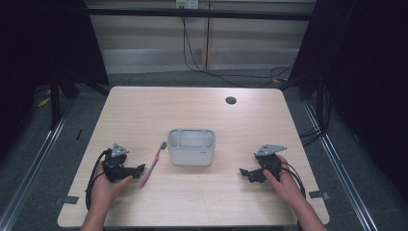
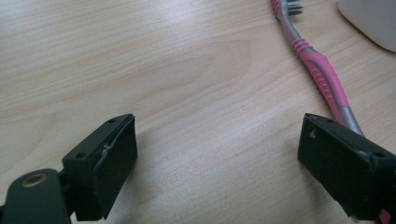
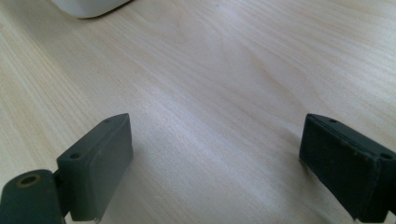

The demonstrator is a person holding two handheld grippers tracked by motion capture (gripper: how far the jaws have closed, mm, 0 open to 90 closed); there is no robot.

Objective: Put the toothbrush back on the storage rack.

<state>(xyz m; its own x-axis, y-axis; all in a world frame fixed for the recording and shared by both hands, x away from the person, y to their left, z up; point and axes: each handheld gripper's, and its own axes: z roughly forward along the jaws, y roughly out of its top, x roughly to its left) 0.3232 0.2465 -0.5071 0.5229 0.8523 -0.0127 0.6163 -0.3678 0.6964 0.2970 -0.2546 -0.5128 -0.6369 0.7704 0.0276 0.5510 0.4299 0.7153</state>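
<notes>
Fingers (image 2: 112, 163) of both grippers are spread wide, nothing held. Left of the caddy (image 1: 191, 146), the light, stiff, slippery toothbrush (image 1: 153, 165) is best gripped mid-handle.

High view overlooks table (image 1: 192, 202); gripper views skim tabletop, sharing toothbrush (image 1: 153, 164), tray (image 1: 191, 147).

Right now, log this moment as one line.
left gripper: open, empty | right gripper: open, empty | toothbrush: flat on table, beside left fingers | white holder: mid-table
</notes>
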